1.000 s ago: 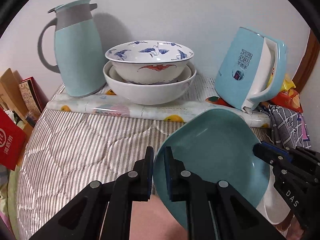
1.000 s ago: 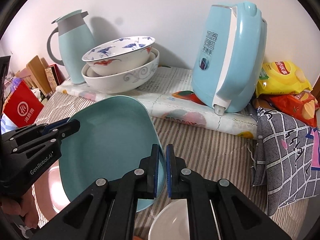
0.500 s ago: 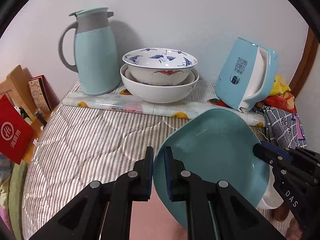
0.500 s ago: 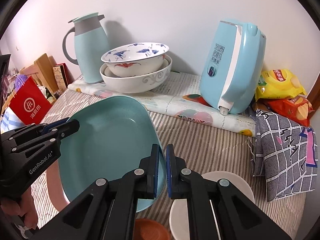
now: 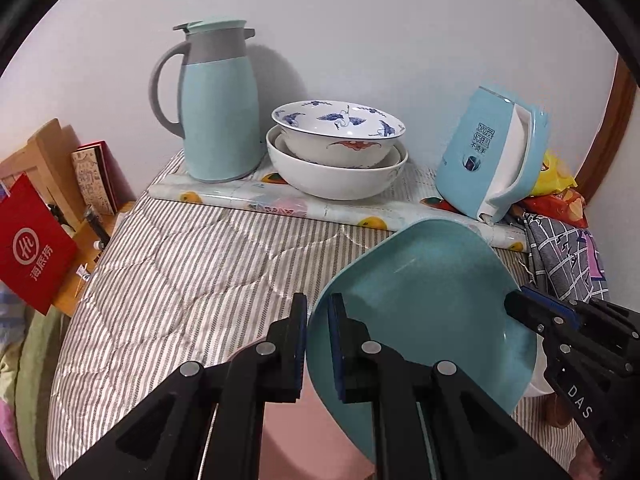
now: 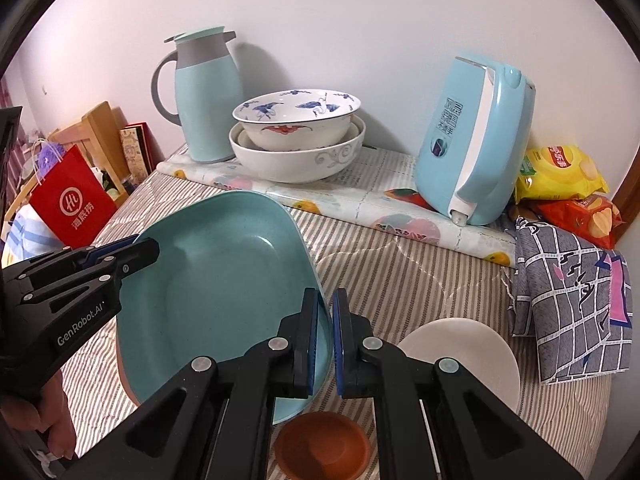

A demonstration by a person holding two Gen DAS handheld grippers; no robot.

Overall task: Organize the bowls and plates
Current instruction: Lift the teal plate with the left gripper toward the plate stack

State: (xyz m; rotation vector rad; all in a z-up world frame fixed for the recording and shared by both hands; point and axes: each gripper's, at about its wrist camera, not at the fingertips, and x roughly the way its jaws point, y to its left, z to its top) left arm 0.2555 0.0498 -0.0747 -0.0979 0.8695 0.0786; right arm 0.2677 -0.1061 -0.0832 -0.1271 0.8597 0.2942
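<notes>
A teal square plate (image 5: 424,316) (image 6: 224,280) hangs tilted above the striped cloth, held from both sides. My left gripper (image 5: 317,344) is shut on its left rim and my right gripper (image 6: 325,340) is shut on its right rim. Under it lies a pink plate (image 5: 292,424) (image 6: 127,390), mostly hidden. A white plate (image 6: 476,356) and a small brown dish (image 6: 324,446) lie on the cloth near the front. At the back, a crane-painted bowl (image 5: 340,130) (image 6: 298,120) sits nested in a larger white bowl (image 5: 336,176) (image 6: 296,162).
A teal jug (image 5: 218,108) stands left of the bowls and a blue kettle (image 6: 476,140) to their right, on a fruit-print mat (image 5: 280,200). Snack bags (image 6: 560,176) and a checked cloth (image 6: 576,304) lie at the right. A red bag (image 5: 32,244) stands off the left edge.
Both grippers have drawn back and up from the bowls with the teal plate still gripped. The white plate and the brown dish have come into the right wrist view.
</notes>
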